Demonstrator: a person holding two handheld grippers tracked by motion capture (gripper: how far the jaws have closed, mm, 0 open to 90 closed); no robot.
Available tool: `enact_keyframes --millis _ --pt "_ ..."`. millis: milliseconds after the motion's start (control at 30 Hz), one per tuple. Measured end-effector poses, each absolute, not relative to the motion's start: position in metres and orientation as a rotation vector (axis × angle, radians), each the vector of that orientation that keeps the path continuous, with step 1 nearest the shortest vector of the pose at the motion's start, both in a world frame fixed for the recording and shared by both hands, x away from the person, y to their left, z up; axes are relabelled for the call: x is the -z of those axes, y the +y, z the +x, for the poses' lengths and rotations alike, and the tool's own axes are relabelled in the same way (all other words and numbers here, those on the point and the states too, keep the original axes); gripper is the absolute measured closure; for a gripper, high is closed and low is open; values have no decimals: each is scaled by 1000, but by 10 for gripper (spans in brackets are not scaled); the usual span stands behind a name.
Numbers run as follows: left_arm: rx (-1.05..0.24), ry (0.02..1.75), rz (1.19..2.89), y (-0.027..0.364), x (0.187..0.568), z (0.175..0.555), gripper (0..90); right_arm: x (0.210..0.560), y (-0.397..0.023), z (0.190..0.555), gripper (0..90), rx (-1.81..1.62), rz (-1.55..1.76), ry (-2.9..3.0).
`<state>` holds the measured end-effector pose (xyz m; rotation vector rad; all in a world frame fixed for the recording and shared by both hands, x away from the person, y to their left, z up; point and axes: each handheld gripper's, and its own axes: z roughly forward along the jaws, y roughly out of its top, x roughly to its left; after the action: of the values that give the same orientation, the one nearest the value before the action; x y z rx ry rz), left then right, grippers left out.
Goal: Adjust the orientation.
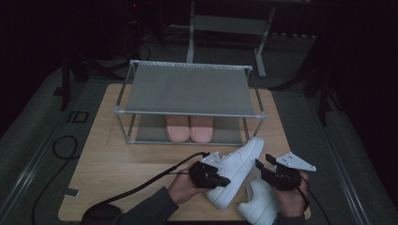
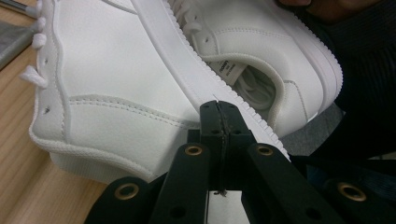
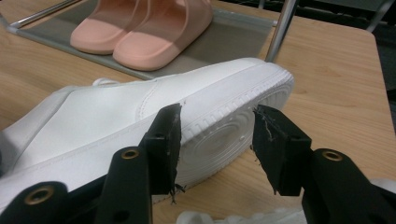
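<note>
Two white sneakers lie at the table's front. One sneaker (image 1: 240, 161) rests on its side, toe toward the rack. My left gripper (image 1: 223, 180) is by its heel end. In the left gripper view the jaws (image 2: 219, 109) are shut tight together, their tips against this sneaker's ribbed sole edge (image 2: 187, 70), and I see nothing between them. The second sneaker (image 1: 256, 204) lies under my right hand, its opening toward the left gripper (image 2: 254, 79). My right gripper (image 1: 264, 162) stands open, and in its view (image 3: 217, 121) the first sneaker's sole (image 3: 219, 140) shows between the pads, untouched.
A metal two-shelf rack (image 1: 190, 112) stands at the back of the wooden table (image 1: 122, 164). A pair of pink slippers (image 1: 189, 127) sits on its lower shelf (image 3: 140, 28). A rack post (image 3: 280, 28) stands just beyond the sneaker's toe. Cables trail off the front left.
</note>
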<state>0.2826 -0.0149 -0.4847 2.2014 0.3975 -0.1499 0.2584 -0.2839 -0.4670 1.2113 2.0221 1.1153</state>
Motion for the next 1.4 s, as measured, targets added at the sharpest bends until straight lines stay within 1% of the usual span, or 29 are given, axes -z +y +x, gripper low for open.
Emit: enact_keyframes --millis 67,300,467,567,700,800,833,933,1033,1133,1200,1400 --pt "155 391 2204 -16 484 282 898 466 -283 260 542 -1113 1216 2014" --pt "165 366 2208 -23 481 280 898 462 -273 270 553 -1048 1216 2018" --pt "163 362 2202 -23 481 279 897 463 -272 272 614 -1021 1245 2009" --pt "160 340 2195 -22 481 279 880 463 -274 271 624 -1020 1254 2005" --pt "100 338 2186 -14 473 285 846 463 -275 271 635 -1013 1263 2001" --pt "62 360 2167 -7 467 290 848 463 -277 270 636 -1019 1278 1999" --pt "26 383 2146 -1 462 296 848 464 -279 270 637 -1024 1282 2001" --pt "-28 431 2137 6 459 306 872 464 -282 269 643 -1034 1295 2000" --pt "-44 476 2153 9 465 314 893 464 -284 267 649 -1044 1302 2005" --pt "-47 496 2184 7 474 317 894 464 -284 266 649 -1038 1303 2004" --pt "-28 517 2193 5 482 318 892 465 -286 265 651 -1042 1307 2002" --pt "28 577 2206 1 500 322 843 465 -290 262 651 -1041 1313 1999"
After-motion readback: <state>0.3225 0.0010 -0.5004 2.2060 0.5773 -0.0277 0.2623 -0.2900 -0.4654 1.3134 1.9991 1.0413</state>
